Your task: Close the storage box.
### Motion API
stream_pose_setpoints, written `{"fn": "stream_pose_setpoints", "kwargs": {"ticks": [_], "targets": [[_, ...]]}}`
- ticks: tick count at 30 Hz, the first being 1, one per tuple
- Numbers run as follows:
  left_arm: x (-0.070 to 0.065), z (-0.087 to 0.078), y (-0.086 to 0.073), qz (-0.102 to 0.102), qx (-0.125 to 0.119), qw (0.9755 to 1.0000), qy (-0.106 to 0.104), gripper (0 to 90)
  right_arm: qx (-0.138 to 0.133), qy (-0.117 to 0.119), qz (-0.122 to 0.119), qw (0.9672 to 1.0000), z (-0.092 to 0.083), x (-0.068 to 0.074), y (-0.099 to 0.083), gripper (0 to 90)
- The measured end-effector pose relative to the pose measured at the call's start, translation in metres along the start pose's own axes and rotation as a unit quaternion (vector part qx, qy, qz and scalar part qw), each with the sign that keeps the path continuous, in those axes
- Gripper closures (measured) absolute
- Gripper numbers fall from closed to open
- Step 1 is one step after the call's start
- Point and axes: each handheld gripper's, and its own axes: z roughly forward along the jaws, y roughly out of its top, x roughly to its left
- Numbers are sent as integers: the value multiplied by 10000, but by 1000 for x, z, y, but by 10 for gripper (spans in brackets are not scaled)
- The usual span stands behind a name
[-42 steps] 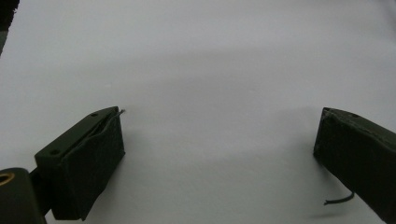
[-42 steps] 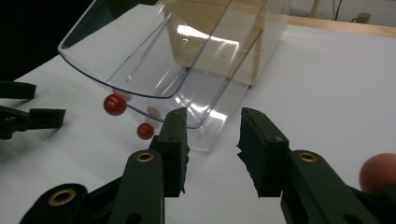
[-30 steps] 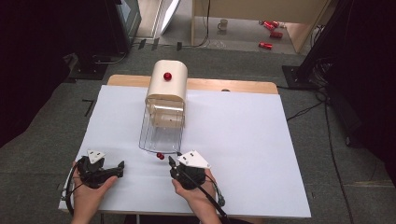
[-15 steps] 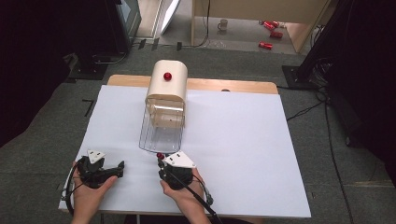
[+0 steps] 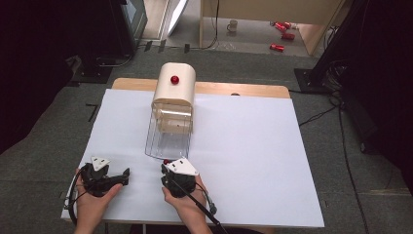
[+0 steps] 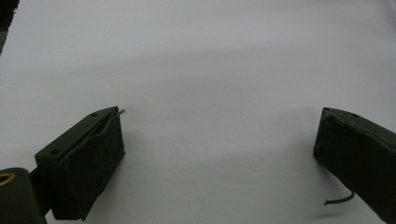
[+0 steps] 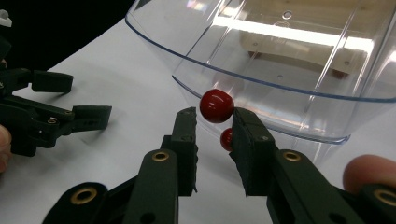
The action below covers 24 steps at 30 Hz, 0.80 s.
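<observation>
Our right gripper (image 7: 215,122): jaws closing, narrow around round glossy red knob (image 7: 216,106) on clear plastic drawer (image 7: 299,70). Our left gripper (image 6: 219,154): jaws wide, nothing between.

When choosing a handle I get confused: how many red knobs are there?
2. The top knob sits on the box; the lid knob is on the clear lid's rim, between the right gripper's jaws. None seems hidden.

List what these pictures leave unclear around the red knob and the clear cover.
- Right gripper grip: in the right gripper view its jaws flank the red knob; pad contact is hidden behind the knob.
- Knob stem: hidden by the right-hand jaw.
- Clear cover: in the right gripper view its top is cut off by the frame edge.
- Knob in the high view: mostly hidden by the gripper's grey plate.
</observation>
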Motion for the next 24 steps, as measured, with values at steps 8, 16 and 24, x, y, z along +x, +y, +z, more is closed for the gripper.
{"fn": "stream_pose_setpoints", "kwargs": {"ticks": [8,16,24], "targets": [[0,0,0,1,2,10000,-2,16,-48,-56,92,9999,1,1,0,747],[0,0,0,1,2,10000,-2,16,-43,-72,106,9999,0,2,0,749],[0,0,0,2,3,10000,-2,16,-80,-44,101,9999,-1,2,1,750]]}}
